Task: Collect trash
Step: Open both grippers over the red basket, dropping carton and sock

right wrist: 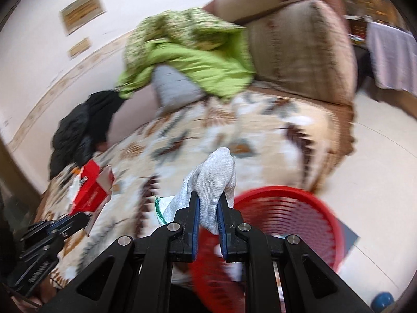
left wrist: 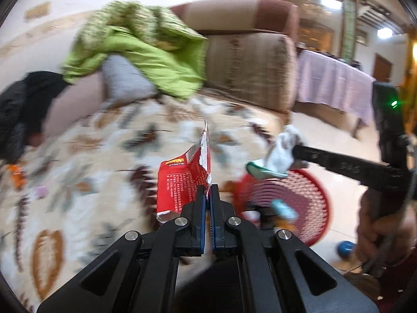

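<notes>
Trash in hand: torn red foil-lined snack packet, pinched by its ripped edge in the left gripper, is hanging over the patterned sofa blanket. Crumpled white knitted glove, clamped in the right gripper, is hovering at the rim of the red plastic mesh basket on the floor, probably ready for dropping in.

I am looking into a home, in a living room. I see a big brown sofa with a leafy blanket spread over the seat. Green clothes and a black coat lie on it. A table with a purple cloth stands on the shiny tiled floor.
</notes>
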{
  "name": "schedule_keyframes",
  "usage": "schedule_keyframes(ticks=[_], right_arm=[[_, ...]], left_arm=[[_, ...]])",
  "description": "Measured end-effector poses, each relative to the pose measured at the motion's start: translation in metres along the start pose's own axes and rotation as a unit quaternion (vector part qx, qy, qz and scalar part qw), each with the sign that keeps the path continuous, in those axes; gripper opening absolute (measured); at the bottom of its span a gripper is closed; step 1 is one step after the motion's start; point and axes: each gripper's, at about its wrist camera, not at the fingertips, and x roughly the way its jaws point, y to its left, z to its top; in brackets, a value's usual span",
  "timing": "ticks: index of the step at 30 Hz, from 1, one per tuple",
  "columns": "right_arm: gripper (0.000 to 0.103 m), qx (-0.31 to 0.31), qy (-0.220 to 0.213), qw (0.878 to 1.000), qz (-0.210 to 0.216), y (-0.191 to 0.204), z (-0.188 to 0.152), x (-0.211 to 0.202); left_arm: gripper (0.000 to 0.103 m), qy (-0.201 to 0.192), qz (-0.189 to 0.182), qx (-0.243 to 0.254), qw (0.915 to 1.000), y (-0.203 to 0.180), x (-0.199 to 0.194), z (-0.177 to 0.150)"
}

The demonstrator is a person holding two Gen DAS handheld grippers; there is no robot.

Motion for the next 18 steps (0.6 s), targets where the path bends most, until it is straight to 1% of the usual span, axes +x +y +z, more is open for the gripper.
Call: schedule_keyframes(ticks=[2, 4, 7, 9, 10, 11, 12, 13, 14, 18], right_arm=[[0.014, 0.014, -0.002, 1.000, -0.019, -0.019, -0.001, -0.006], [0.015, 0.024, 0.000, 0.999, -0.028, -0.033, -0.001, -0.008], [0.017, 0.034, 0.011, 0.998, -0.043, -0.047, -0.005, -0.005], [0.019, 0.037, 0.023, 0.998, -0.045, -0.054, -0.009, 0.002], [0.025, 0.038, 0.031, 0.998, -0.050, -0.056, -0.011, 0.006], [0.030, 0.040, 0.043, 0.997, -0.053, -0.060, -0.013, 0.010], [0.042, 0.043, 0.049, 0.996, -0.058, -0.064, -0.015, 0.011], [0.046, 0.045, 0.044, 0.996, -0.069, -0.067, -0.016, 0.010], [0.046, 0.043, 0.038, 0.996, -0.075, -0.067, -0.016, 0.008], [0.046, 0.025, 0.016, 0.996, -0.082, -0.061, -0.011, 0.001]], left_arm=[[0.003, 0.014, -0.032, -0.004, 0.9994, -0.014, 0.012, 0.006], [0.003, 0.030, -0.067, -0.006, 0.9973, -0.030, 0.028, 0.013], [0.003, 0.049, -0.096, -0.005, 0.9942, -0.048, 0.046, 0.015], [0.003, 0.065, -0.113, -0.008, 0.9914, -0.057, 0.060, 0.016], [0.003, 0.070, -0.119, -0.012, 0.9903, -0.060, 0.066, 0.017], [0.010, 0.079, -0.126, -0.015, 0.9888, -0.063, 0.073, 0.018], [0.017, 0.085, -0.127, -0.016, 0.9881, -0.065, 0.075, 0.018], [0.028, 0.087, -0.123, -0.021, 0.9883, -0.063, 0.078, 0.018], [0.032, 0.082, -0.120, -0.028, 0.9890, -0.060, 0.076, 0.017], [0.032, 0.076, -0.110, -0.041, 0.9901, -0.046, 0.071, 0.018]])
